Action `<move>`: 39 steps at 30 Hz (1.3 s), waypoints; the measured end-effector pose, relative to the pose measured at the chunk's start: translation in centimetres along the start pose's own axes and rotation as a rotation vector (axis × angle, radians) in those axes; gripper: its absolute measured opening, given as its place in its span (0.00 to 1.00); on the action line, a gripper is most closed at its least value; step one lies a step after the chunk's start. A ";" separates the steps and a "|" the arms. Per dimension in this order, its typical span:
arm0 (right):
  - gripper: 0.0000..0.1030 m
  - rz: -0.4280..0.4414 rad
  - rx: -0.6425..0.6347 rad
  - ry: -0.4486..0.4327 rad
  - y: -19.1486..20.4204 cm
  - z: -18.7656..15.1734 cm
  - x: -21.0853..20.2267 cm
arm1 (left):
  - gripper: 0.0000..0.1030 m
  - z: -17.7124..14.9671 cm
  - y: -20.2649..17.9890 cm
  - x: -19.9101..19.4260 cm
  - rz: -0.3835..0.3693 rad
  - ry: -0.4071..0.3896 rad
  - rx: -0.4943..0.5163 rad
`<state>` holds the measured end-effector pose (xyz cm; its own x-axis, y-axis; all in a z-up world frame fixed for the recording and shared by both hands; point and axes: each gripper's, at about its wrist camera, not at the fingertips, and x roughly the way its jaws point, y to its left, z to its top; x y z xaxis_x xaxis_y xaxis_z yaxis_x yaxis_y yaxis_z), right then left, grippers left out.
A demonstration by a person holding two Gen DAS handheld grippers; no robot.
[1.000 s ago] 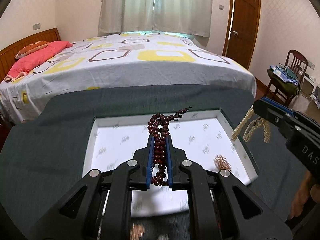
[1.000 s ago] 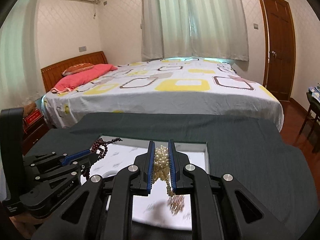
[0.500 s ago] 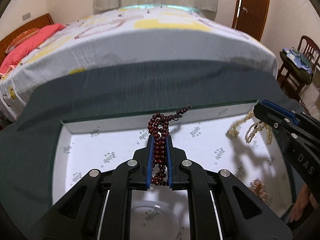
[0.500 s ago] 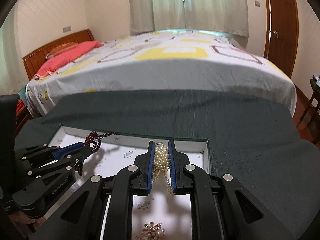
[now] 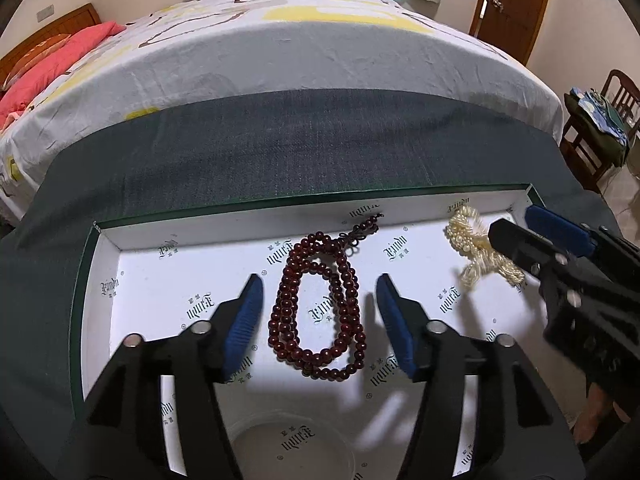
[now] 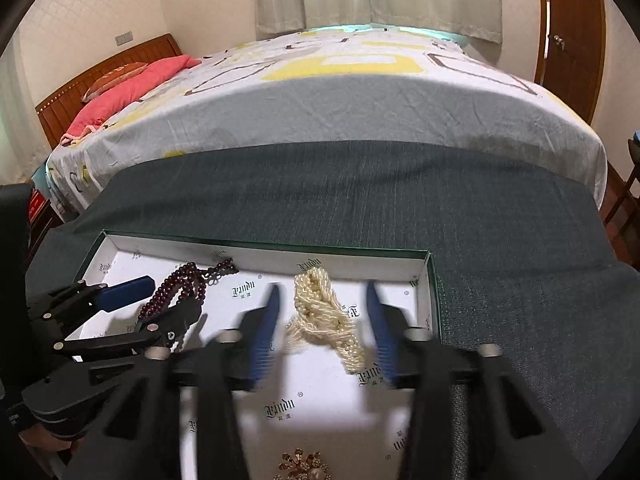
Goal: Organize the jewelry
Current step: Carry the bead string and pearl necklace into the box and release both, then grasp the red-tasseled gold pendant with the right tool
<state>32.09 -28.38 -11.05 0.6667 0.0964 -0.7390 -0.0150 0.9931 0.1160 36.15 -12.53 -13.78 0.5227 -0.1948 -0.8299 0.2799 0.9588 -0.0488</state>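
A dark red bead necklace lies loose on the white floor of the green-edged box, between the open fingers of my left gripper. It also shows in the right wrist view. A cream pearl necklace lies bunched on the box floor between the open fingers of my right gripper. In the left wrist view the pearl necklace sits at the box's far right corner, partly behind the right gripper. The left gripper shows at the left of the right wrist view.
The box stands on a dark green cloth in front of a bed. A gold brooch with a pearl lies at the box's near end. A round clear lid lies under the left gripper. A chair stands at the right.
Both grippers have lowered into the box and opened. The red bead necklace and the pearl necklace have been let go and now lie on the box floor.
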 end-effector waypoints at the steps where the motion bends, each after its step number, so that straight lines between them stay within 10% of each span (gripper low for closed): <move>1: 0.48 -0.002 -0.005 -0.004 0.1 0.0 -0.1 | 0.62 0.0 0.1 -0.2 -0.001 -0.007 -0.004; 19: 0.48 -0.012 0.016 -0.173 1.3 -3.7 -9.0 | 0.78 -3.5 0.9 -8.7 0.029 -0.221 -0.023; 39: 0.48 0.014 0.021 -0.062 3.4 -14.9 -12.7 | 0.78 -15.4 2.9 -15.8 0.130 -0.244 -0.079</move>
<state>12.48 -25.22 -11.13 0.7112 0.1049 -0.6951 -0.0089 0.9901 0.1403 16.30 -3.47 -9.40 0.7312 -0.1039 -0.6742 0.1394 0.9902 -0.0015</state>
